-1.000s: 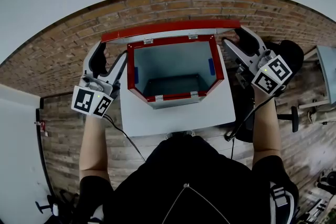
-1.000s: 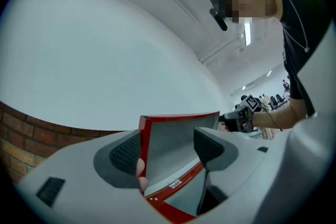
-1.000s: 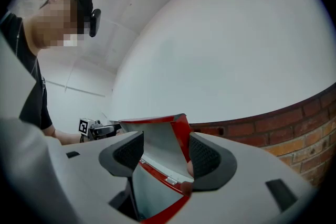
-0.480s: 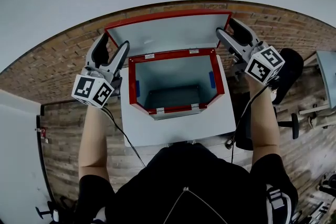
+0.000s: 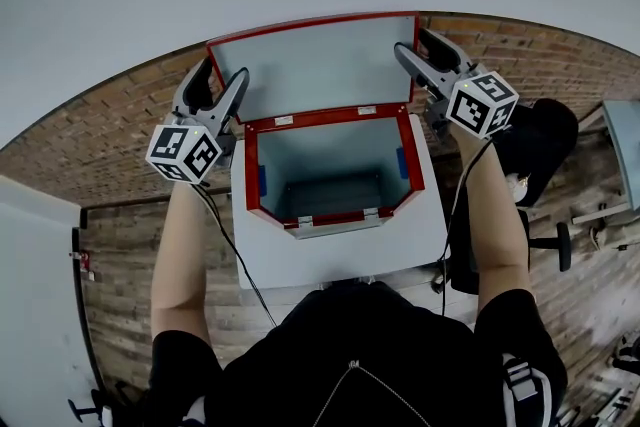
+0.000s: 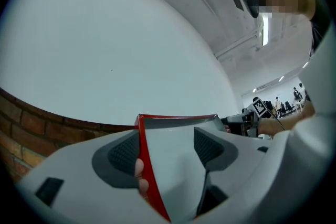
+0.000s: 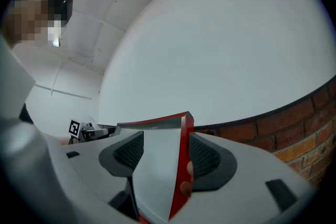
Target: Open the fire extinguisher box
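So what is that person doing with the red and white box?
A person is opening a fire extinguisher box with a gripper in each hand. The left gripper and the right gripper each straddle a side edge of the red-rimmed lid, jaws apart. The lid stands raised, and the box looks empty inside.

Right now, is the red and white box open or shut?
Open. The lid stands up behind the box, and the head view looks straight down into its grey inside, where nothing shows.
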Demonstrator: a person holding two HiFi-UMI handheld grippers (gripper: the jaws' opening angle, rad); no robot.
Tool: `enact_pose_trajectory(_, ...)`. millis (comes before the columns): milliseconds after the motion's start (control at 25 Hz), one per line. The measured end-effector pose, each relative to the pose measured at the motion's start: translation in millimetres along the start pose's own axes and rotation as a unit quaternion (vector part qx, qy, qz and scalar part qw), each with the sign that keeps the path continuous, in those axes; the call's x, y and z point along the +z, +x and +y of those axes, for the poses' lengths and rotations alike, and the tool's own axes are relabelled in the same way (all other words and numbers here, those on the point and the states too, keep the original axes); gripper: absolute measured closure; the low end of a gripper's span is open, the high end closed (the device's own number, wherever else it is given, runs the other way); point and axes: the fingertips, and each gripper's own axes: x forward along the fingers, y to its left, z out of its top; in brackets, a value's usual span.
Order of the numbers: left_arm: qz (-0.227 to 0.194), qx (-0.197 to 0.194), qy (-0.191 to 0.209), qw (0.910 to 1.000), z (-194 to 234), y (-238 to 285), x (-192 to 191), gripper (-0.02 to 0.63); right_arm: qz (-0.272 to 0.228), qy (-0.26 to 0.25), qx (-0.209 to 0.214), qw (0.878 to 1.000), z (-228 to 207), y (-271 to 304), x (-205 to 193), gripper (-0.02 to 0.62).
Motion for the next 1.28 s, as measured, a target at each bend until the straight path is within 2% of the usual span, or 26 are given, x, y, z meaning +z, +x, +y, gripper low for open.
enact_pose_trajectory(360,0.008,0.011,0.0,0.9999,9.6,8.0,-6.9,0.245,0.012,0.003,0.0,1.0,-7.0,10.2,-4.9,0.313)
enact_pose_trajectory(560,0.024,0.028,0.023,0.9991,12.0,0.1,-8.8,0.247,-0.008,0.017,-0.003,1.0,-5.9,-0.6,3.2,0.313)
enact_pose_trajectory(680,0.006,0.048,0.027,0.9984,11.0,-18.8,5.4,0.247,-0.024,0.008,-0.011,1.0,3.5,-18.1,16.0,0.313)
enact_pose_trajectory(840,-0.013,0.041,0.052,0.9977,-16.6,-47.6,24.7,0.249,-0.032,-0.009,-0.012,0.999,33.1,-44.0,29.0,0.313)
enact_pose_trajectory(960,-0.024,0.023,0.059,0.9977,-49.8,-69.5,32.9,0.267,-0.033,-0.02,0.006,0.999,64.4,-59.0,31.5,0.318)
enact_pose_trajectory(1120,-0.036,0.006,0.05,0.9981,-88.6,-94.9,36.9,0.312,-0.052,-0.02,0.025,0.998,106.3,-79.5,34.0,0.422)
enact_pose_trajectory(1280,-0.036,-0.002,0.042,0.9985,-118.9,-113.9,28.4,0.38,-0.061,-0.008,0.034,0.998,141.8,-98.4,28.3,0.494)
